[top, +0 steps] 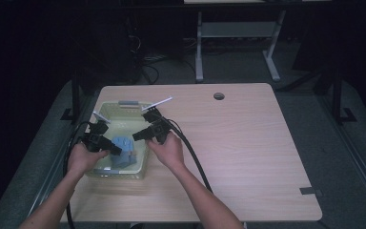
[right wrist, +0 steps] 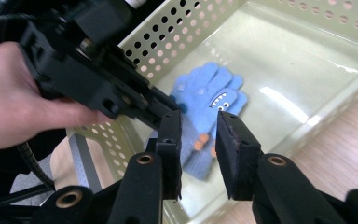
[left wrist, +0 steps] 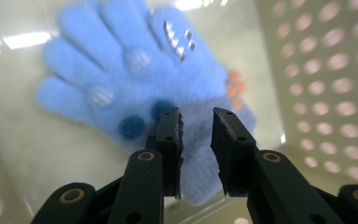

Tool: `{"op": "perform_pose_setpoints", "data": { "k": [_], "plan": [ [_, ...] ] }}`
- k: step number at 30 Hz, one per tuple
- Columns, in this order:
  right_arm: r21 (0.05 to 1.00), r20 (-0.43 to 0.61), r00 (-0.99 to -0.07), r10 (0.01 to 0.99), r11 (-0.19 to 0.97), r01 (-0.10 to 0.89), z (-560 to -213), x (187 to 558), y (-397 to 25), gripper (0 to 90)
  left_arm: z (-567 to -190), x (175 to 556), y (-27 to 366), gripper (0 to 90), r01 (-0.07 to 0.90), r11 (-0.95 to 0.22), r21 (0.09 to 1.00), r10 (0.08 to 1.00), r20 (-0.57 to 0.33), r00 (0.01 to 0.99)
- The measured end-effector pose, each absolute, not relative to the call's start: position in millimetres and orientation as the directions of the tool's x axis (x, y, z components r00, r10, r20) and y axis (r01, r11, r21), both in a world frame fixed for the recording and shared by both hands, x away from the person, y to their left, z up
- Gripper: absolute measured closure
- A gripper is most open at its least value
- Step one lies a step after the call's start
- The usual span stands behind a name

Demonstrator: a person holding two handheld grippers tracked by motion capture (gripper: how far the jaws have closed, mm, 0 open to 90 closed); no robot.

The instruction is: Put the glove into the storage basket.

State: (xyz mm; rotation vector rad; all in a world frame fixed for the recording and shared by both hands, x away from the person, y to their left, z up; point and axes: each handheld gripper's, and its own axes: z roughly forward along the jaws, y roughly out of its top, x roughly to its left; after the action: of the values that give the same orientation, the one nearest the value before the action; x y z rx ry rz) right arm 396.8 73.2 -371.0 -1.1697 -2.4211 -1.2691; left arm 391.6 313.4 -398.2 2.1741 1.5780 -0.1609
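**Two hand-held grippers poised over a blue glove in a basket**

Seen from above, a pale wooden table point(top: 228, 143) stands in a dark room. A pale yellow-green plastic basket point(top: 106, 109) with perforated walls sits on the table's left part, near the person's edge. A light blue knitted glove point(top: 125, 151) lies flat on the basket's floor, in the end closer to the person.

The person's forearms enter from the bottom. The left hand point(top: 83, 160) holds the left gripper point(top: 116, 150), which reaches down into the basket from its left side, with its tips just at the glove. In the left gripper view, its two black jaws stand a narrow gap apart, with nothing between them, hovering right over the glove's point(left wrist: 135, 84) cuff end. The glove's fingers spread away from the camera; it bears dark blue dots, a small row of white teeth and orange marks.

The right hand point(top: 169, 151) holds the right gripper point(top: 137, 136) above the basket's right wall, pointing left toward the glove. In the right gripper view, its jaws are also narrowly parted and empty, held higher, with the glove point(right wrist: 209, 107) and the left gripper point(right wrist: 175, 106) beyond them. Black cables trail from both grippers toward the person
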Motion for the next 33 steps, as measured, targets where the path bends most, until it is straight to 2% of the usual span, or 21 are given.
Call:
{"op": "perform_pose_setpoints", "data": {
  "k": [6,14,33],
  "plan": [
    [0.633,0.497,-0.666,0.556,0.293,0.717,-365.7,394.7,54.7,67.0,-380.6,384.7,312.0,67.3,0.9,-0.218,0.378,0.844,-0.39,0.369],
    [0.637,0.515,-0.647,0.562,0.254,0.727,-364.6,391.6,29.6,63.6,-366.7,374.3,301.8,64.7,0.863,-0.239,0.445,0.809,-0.4,0.431],
    [0.648,0.541,-0.605,0.584,0.17,0.743,-365.3,387.4,-33.8,59.2,-354.1,369.3,249.9,59.8,0.807,-0.293,0.513,0.727,-0.429,0.536]
  ]
}}
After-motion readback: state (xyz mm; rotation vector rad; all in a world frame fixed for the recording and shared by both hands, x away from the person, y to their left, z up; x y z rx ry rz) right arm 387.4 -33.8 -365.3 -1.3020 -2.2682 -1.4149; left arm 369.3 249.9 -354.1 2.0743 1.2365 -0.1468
